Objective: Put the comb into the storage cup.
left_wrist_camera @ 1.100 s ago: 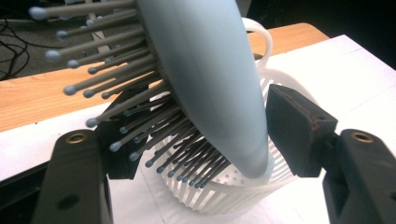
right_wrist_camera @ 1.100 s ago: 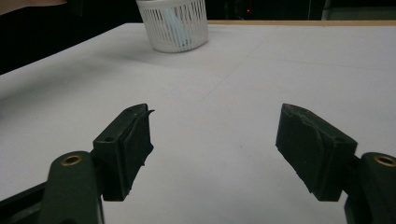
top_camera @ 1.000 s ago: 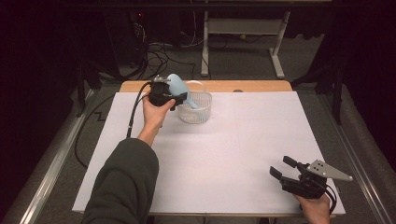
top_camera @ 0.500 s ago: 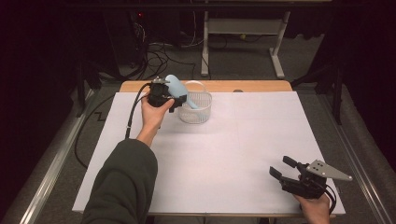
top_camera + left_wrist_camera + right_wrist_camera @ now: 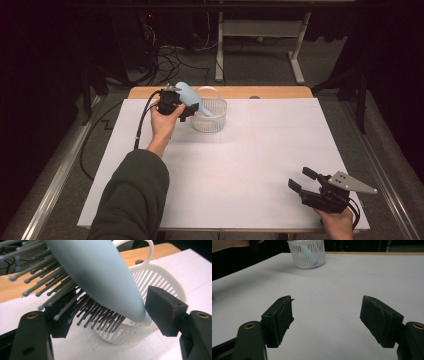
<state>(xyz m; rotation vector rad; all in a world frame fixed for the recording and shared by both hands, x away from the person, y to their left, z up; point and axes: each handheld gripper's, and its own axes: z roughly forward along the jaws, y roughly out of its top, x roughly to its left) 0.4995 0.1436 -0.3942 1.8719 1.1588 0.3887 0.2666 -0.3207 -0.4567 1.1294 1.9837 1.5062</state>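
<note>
We read this as the drop-off step: blue hairbrush (image 5: pixel 191 100) going handle-down into the white basket (image 5: pixel 210 120) near the table's far edge. Left gripper (image 5: pixel 184 111) jaws have just been opening; brush sits between them, one pad off it, loose. Next: pull left gripper clear without tipping the basket. Right gripper (image 5: pixel 304 184) spread wide, empty, at the near right corner. Nothing blocks.
</note>
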